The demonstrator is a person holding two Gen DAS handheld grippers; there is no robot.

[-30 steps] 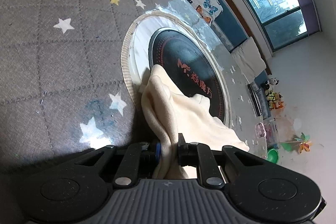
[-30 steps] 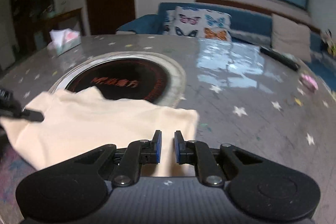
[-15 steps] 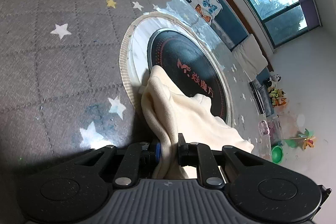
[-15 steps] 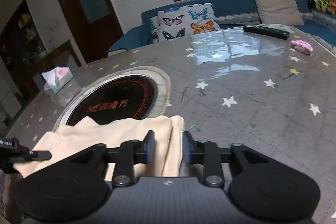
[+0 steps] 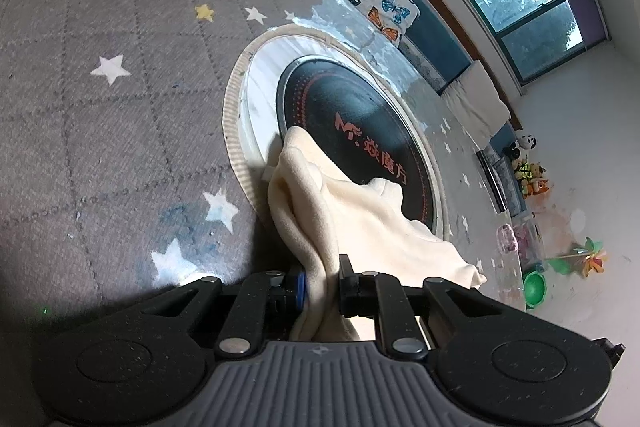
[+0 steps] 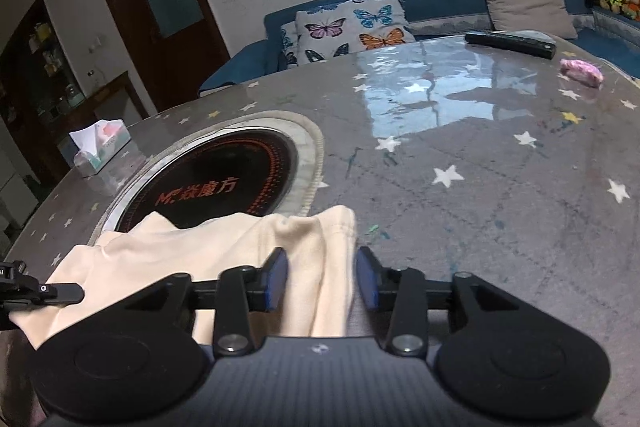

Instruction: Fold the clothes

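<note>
A cream garment (image 5: 356,223) lies bunched on a round table (image 5: 100,131) covered in grey cloth printed with stars, its far edge draped over the rim of the black induction cooktop (image 5: 352,131) set into the middle of the table. The left gripper (image 5: 322,281) has its jaws closed tight on a thick fold of this fabric, which rises in a ridge from between the blue-padded fingertips and runs away toward the cooktop. In the right wrist view the same garment (image 6: 208,251) spreads leftward as a wrinkled sheet, and the left gripper's black finger (image 6: 52,291) shows at the far left edge, pinching the cloth there. The right gripper (image 6: 322,277) stands with its jaws well apart, a hanging corner of the garment lying between the two pads; the cloth seems to brush the left pad, though motion blur makes contact hard to judge, and the right pad is clear of it. Farther off on the table sit a tissue box (image 6: 100,147), a black remote control (image 6: 510,43) and a small pink object (image 6: 582,71). Beyond the table a blue sofa (image 6: 436,3) carries a butterfly-print cushion (image 6: 344,27) and a plain beige cushion (image 6: 524,3).
</note>
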